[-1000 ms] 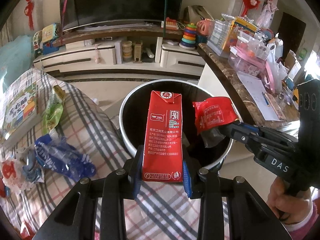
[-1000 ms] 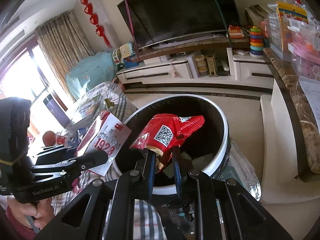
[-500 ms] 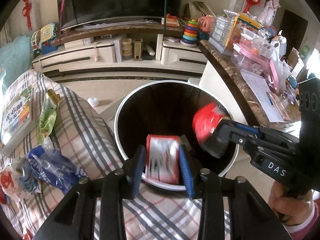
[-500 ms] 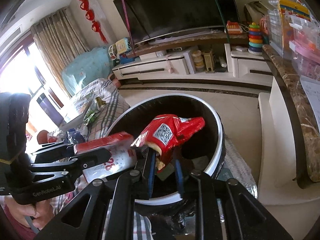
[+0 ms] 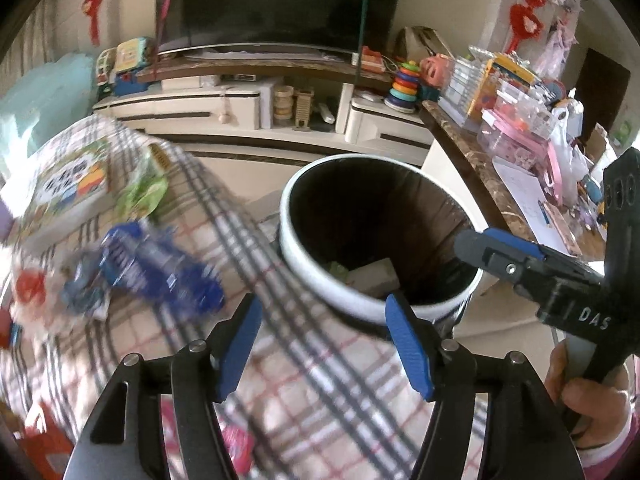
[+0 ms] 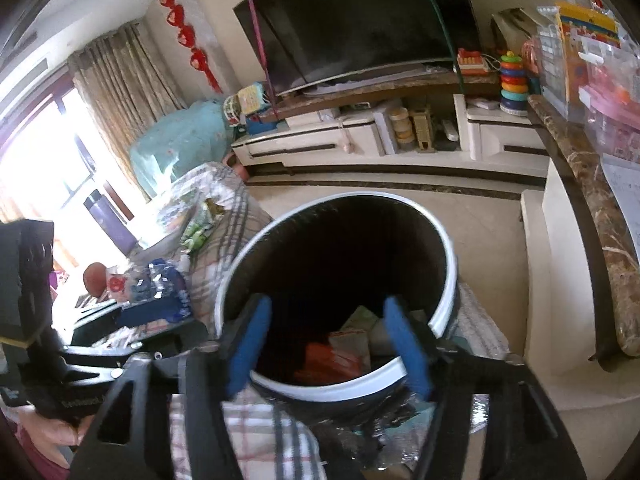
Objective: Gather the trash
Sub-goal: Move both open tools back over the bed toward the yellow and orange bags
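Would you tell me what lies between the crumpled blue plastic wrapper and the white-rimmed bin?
Only bare plaid cloth separates the blue wrapper from the bin, in the left wrist view.

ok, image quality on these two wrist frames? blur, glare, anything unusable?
Left wrist view: heavy motion smear over the plaid cloth and the blue wrapper; the bin and TV shelf stay fairly sharp. Right wrist view: the window is blown out at left, the bin interior is nearly black, and its own jaws look soft. Both views: strong fisheye bending with dark corners.
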Available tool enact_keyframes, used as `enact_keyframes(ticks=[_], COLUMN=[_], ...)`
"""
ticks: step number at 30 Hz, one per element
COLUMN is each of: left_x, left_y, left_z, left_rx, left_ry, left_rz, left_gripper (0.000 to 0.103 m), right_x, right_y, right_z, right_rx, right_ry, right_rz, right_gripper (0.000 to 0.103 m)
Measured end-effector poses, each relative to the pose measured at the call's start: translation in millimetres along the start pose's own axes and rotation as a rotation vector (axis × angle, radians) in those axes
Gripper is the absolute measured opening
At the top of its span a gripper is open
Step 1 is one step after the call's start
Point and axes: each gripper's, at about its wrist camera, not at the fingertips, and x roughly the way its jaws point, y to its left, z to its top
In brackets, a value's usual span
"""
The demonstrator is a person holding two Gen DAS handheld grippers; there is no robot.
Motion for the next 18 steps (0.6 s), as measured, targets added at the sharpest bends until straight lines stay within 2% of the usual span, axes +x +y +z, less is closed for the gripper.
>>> enact_keyframes(ticks=[5, 11, 18], left_x=[-21.3, -44.9, -78.5], left_y=[13.1, 32.2, 53.2], left_z=[-28.1, -54.1, -88.2], left_rx=[-0.052, -0.101, -0.171], left_ry=[-0.008, -0.009, -0.022], left_rz=[0.017, 0.05, 0.083], left_gripper=[0.066, 0.066, 0.066], right_x=[-4.6, -4.0, 0.2], right_y=[18.6, 44.0, 70.1], right_z=[-10.1, -24.1, -43.4], right_rx=[-0.011, -0.045, -0.071], right_ry=[-0.011, -0.002, 0.02], right_rz=[0.027, 0.06, 0.106], right_gripper=[0.088, 0.093, 0.093])
